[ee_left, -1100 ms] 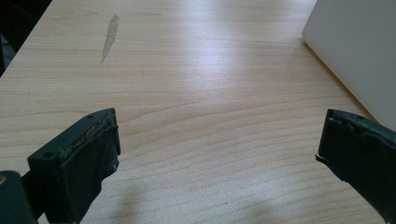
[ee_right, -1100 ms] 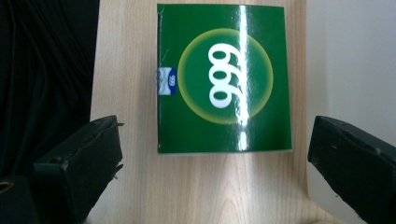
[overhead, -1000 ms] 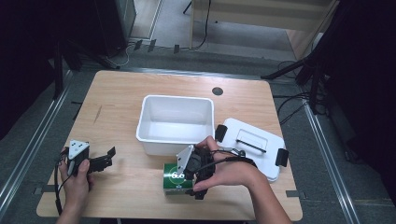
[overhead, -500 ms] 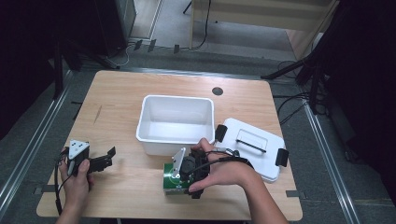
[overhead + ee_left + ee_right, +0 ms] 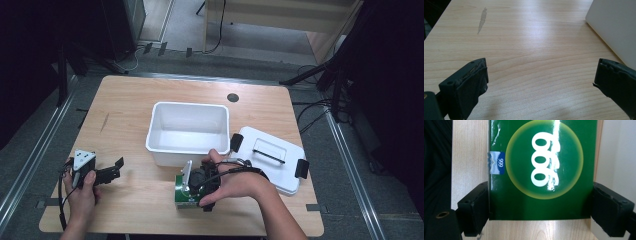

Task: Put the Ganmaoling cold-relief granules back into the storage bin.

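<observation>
Landmark: white tub (image 5: 187,131), open-topped, in the middle of the wooden table (image 5: 135,100).
Green box (image 5: 186,196): lies flat on the table just in front of the tub's near wall, towards the person.
Right gripper (image 5: 192,186): over the green box, the person's hand wrapped around it; from above the hand and gripper body cover the jaws and most of the box.
Right gripper view: shows what the high view hides: the green box (image 5: 541,170) sits between the two black jaws, both pads against its long edges; the jaws have just been closing onto it, and its glossy face carries white numerals in a yellow ring.
Left gripper (image 5: 114,170): well to the left of the tub, resting low by the table's near-left edge.
Left gripper view: jaws wide apart with bare wood between them; a corner of the tub (image 5: 616,27) shows at upper right.
White lid (image 5: 272,157): right of the tub, flat, black clips at its ends.
</observation>
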`<state>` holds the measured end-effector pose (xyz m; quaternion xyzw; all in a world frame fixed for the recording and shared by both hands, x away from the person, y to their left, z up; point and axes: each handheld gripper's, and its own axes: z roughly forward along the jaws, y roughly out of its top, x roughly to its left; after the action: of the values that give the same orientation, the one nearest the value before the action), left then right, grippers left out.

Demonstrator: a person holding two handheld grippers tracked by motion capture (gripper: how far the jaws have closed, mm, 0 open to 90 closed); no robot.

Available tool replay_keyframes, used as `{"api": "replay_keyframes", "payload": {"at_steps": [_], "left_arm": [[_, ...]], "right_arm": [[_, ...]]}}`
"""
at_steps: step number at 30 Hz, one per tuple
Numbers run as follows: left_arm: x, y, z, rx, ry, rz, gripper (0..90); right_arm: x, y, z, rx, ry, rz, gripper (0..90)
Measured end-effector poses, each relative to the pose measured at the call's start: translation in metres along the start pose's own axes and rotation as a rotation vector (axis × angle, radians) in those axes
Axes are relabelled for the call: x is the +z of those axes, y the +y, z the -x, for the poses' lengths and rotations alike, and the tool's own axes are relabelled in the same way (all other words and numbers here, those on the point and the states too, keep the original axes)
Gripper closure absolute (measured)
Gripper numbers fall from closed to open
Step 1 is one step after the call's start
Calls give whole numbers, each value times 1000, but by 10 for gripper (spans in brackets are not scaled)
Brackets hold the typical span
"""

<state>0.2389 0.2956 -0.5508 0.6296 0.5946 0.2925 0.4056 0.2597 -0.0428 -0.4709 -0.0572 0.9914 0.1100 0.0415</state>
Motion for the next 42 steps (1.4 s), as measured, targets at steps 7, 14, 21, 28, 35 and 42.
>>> {"api": "replay_keyframes", "payload": {"at_steps": [7, 14, 21, 28, 35, 42], "left_arm": [[0, 0, 0, 1, 0, 0, 0], [0, 0, 0, 1, 0, 0, 0], [0, 0, 0, 1, 1, 1, 0], [0, 0, 0, 2, 0, 0, 0], [0, 0, 0, 3, 1, -1, 0], [0, 0, 0, 4, 2, 0, 0]], "right_arm": [[6, 2, 1, -6, 9, -21, 128], [3, 2, 0, -19, 8, 1, 153], [-6, 1, -3, -27, 16, 3, 157], [-28, -2, -3, -26, 24, 39, 158], [-52, -4, 0, -15, 11, 48, 158], [-76, -9, 3, -1, -7, 56, 159]]}}
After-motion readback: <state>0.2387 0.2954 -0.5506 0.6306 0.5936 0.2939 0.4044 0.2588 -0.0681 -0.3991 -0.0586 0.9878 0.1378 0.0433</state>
